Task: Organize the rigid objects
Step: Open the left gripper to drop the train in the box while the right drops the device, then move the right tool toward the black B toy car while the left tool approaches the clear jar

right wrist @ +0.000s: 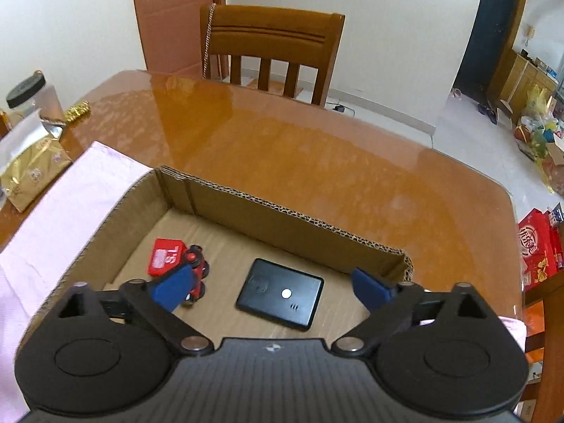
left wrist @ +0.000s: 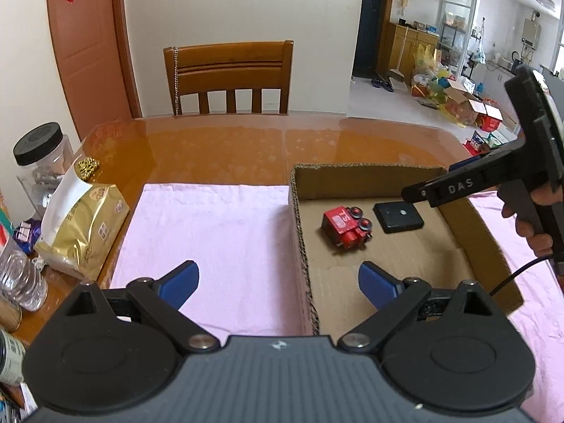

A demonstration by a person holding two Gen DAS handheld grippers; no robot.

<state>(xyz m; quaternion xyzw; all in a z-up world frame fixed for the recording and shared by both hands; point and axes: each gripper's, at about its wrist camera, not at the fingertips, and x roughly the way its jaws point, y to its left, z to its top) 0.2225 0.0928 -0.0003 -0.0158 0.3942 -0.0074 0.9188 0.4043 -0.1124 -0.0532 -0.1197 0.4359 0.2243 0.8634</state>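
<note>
Glossy orange-brown table (left wrist: 225,148), wooden chair (left wrist: 229,74) pushed in behind. Far left: clear jar with black lid (left wrist: 42,151), gold tissue pack (left wrist: 84,225). Pink cloth (left wrist: 211,232) spread mid-table. Left gripper (left wrist: 278,282) over cloth and box edge, jaws wide apart, nothing between. Cardboard box (right wrist: 282,211) resting on cloth, open top. Inside: red toy car (right wrist: 179,264) at left (lying on its side), flat black device (right wrist: 280,292) just beside it, apart. Right gripper (right wrist: 271,289) above box, jaws spread wide, holding nothing, device lying below gap.
</note>
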